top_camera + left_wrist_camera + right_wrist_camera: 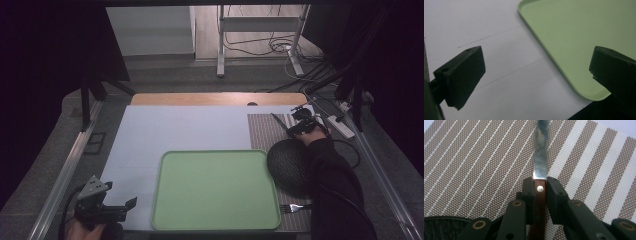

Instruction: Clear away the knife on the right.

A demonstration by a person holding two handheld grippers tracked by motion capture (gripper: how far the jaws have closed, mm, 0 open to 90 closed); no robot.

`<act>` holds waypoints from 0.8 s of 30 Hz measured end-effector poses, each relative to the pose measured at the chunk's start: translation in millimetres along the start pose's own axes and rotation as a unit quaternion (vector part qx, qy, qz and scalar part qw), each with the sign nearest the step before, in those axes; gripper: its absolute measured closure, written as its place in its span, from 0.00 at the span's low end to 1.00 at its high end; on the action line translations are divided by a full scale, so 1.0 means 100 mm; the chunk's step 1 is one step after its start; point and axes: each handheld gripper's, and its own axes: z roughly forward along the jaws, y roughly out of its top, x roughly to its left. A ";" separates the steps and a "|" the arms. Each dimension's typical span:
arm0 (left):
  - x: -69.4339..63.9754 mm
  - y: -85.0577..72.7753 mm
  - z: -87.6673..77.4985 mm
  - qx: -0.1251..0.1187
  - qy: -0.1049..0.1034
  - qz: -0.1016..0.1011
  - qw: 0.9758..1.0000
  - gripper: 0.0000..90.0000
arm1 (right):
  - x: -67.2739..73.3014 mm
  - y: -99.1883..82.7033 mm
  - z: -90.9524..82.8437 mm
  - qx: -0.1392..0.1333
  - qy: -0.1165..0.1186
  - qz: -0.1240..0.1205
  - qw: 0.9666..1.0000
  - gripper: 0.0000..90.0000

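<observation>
A knife (pixel 541 157) sits clamped by its brown handle between the right gripper's (pixel 540 185) jaws, blade stretching ahead over a striped placemat (pixel 474 165). The left gripper (pixel 536 75) hangs released above the desk (pixel 474 25), a green tray (pixel 574 32) just past one jaw.

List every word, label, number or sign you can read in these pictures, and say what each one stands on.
None can be read: no print shows on the tray, the placemat, the knife, the fork, the black bowl or either gripper (left, right).
</observation>
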 end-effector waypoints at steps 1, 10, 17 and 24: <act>0.00 0.00 0.00 0.000 0.000 0.000 1.000 0.01 | 0.00 0.00 0.00 -0.001 0.000 -0.003 1.000 0.86; 0.00 0.00 0.00 0.000 0.000 0.001 1.000 0.01 | 0.05 0.01 -0.02 0.008 -0.027 -0.063 0.998 0.86; -0.01 0.00 0.00 -0.001 0.000 0.000 1.000 0.01 | -0.09 -0.07 -0.12 0.008 -0.056 -0.063 0.996 0.86; 0.00 0.00 0.00 -0.001 0.001 0.000 1.000 0.01 | -0.19 -0.12 -0.31 -0.015 -0.058 -0.040 0.997 0.86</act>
